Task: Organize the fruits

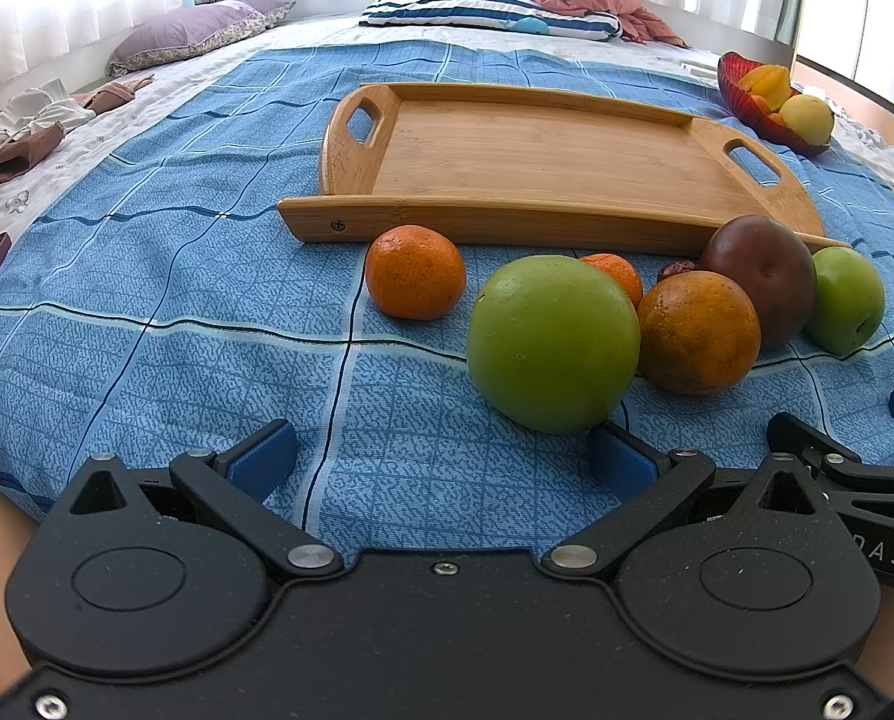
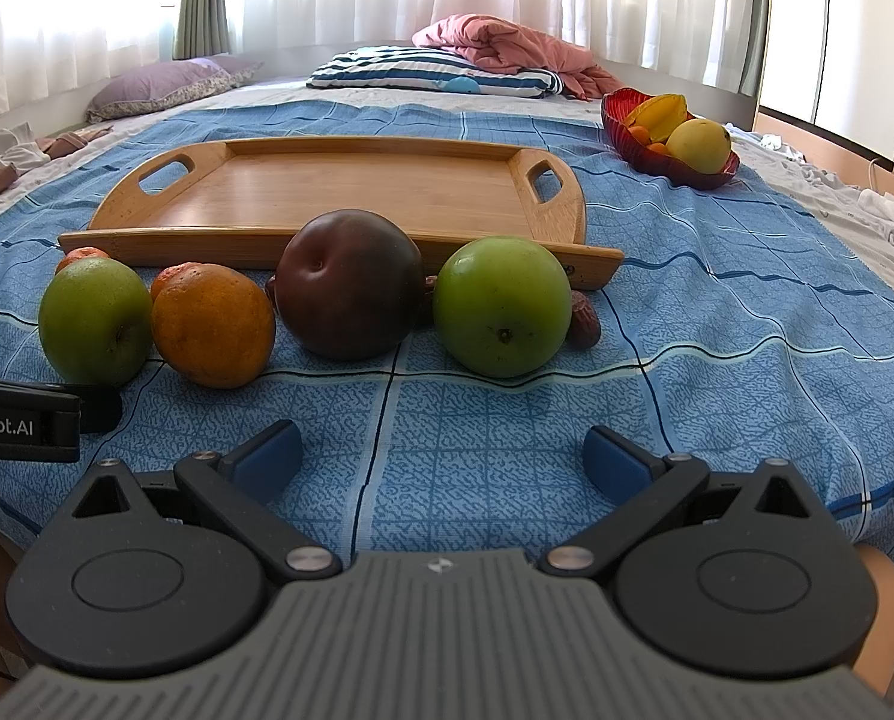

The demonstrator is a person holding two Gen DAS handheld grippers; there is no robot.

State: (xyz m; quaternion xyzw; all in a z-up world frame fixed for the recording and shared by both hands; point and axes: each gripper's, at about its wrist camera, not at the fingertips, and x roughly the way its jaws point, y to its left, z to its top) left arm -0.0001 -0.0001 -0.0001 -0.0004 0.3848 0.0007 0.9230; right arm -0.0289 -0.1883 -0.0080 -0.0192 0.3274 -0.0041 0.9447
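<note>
An empty wooden tray (image 1: pixel 537 150) (image 2: pixel 351 186) lies on the blue bedspread. In front of it lie loose fruits: a green apple (image 1: pixel 552 342) (image 2: pixel 94 319), an orange (image 1: pixel 696 330) (image 2: pixel 213 324), a dark plum (image 1: pixel 762 276) (image 2: pixel 351 291), a second green apple (image 1: pixel 846 300) (image 2: pixel 501 305), a mandarin (image 1: pixel 416 271) and small brown dates (image 2: pixel 585 318). My left gripper (image 1: pixel 441 456) is open and empty, just short of the first apple. My right gripper (image 2: pixel 444 459) is open and empty, short of the plum and second apple.
A red bowl (image 1: pixel 741 93) (image 2: pixel 669 156) with yellow fruit sits at the back right. Pillows (image 2: pixel 429 75) and a pink blanket (image 2: pixel 507 48) lie at the head of the bed. Clothes (image 1: pixel 21 132) lie at the left.
</note>
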